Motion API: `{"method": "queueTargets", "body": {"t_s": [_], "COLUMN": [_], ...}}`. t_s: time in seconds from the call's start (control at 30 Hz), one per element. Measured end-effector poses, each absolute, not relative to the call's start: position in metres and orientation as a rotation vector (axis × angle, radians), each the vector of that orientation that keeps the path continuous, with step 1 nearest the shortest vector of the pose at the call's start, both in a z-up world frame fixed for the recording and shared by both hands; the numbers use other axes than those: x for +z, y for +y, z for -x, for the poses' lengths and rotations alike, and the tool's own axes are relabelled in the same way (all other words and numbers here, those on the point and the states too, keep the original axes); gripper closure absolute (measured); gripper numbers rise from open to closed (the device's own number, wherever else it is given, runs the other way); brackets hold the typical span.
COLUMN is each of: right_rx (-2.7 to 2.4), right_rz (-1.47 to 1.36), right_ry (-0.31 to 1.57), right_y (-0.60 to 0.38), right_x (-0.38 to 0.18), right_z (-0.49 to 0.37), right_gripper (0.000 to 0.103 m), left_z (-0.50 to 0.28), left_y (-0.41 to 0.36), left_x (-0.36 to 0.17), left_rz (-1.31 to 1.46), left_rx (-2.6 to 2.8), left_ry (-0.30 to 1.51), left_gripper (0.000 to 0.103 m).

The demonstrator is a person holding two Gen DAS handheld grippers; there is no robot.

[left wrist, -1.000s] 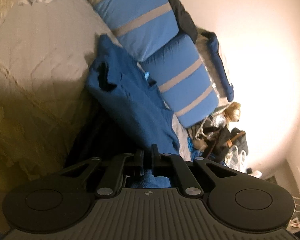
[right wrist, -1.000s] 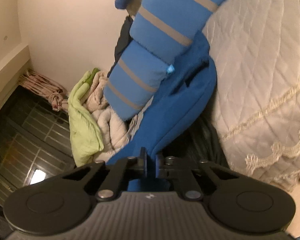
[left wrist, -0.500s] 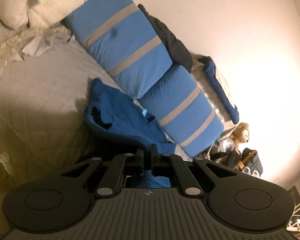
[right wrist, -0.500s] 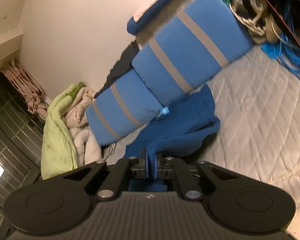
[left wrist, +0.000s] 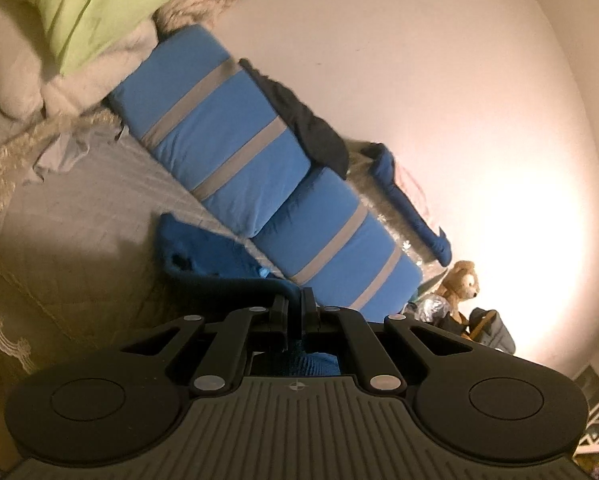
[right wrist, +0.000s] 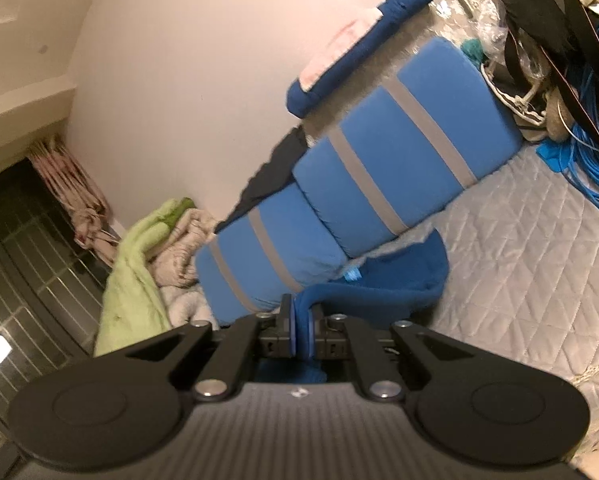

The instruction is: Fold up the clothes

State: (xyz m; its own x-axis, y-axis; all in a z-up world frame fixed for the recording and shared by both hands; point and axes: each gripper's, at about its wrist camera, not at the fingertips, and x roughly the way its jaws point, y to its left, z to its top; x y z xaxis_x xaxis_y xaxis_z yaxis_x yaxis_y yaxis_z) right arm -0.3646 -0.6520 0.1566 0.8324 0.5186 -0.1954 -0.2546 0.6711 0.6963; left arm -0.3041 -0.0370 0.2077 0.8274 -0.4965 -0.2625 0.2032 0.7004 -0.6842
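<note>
Both my left gripper [left wrist: 294, 310] and right gripper [right wrist: 301, 330] are clenched on one edge of the blue garment [right wrist: 383, 284], which trails ahead from my fingers toward the striped bolster [right wrist: 379, 184], its far end resting just beside that bolster.

The blue garment [right wrist: 383, 288] looks like soft matt fleece; the bedspread [right wrist: 531, 248] is quilted cloth (faintly sheeny), the gripper bodies matt black plastic.

Both grippers have lifted the blue garment [right wrist: 399, 280] higher.
</note>
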Motion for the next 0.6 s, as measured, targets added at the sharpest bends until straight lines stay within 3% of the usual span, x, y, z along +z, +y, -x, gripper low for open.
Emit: {"method": "queueTargets", "body": {"t_s": [0.17,0.6], "right_rx": [0.456,0.438], "right_rz": [-0.717,-0.811], "right_ry": [0.385,0.476], "right_y": [-0.654,-0.648], "right_x": [0.164,0.136], "right_z": [0.376,0.295], "right_gripper": [0.097,0.094], "left_z": [0.291,0.216], "left_y": [-0.043,-0.035], "left_x": [0.198,0.173], "left_rz": [0.657,0.692], "left_rx": [-0.392,-0.365], "left_ry": [0.483,0.556], "left_gripper": [0.098,0.098]}}
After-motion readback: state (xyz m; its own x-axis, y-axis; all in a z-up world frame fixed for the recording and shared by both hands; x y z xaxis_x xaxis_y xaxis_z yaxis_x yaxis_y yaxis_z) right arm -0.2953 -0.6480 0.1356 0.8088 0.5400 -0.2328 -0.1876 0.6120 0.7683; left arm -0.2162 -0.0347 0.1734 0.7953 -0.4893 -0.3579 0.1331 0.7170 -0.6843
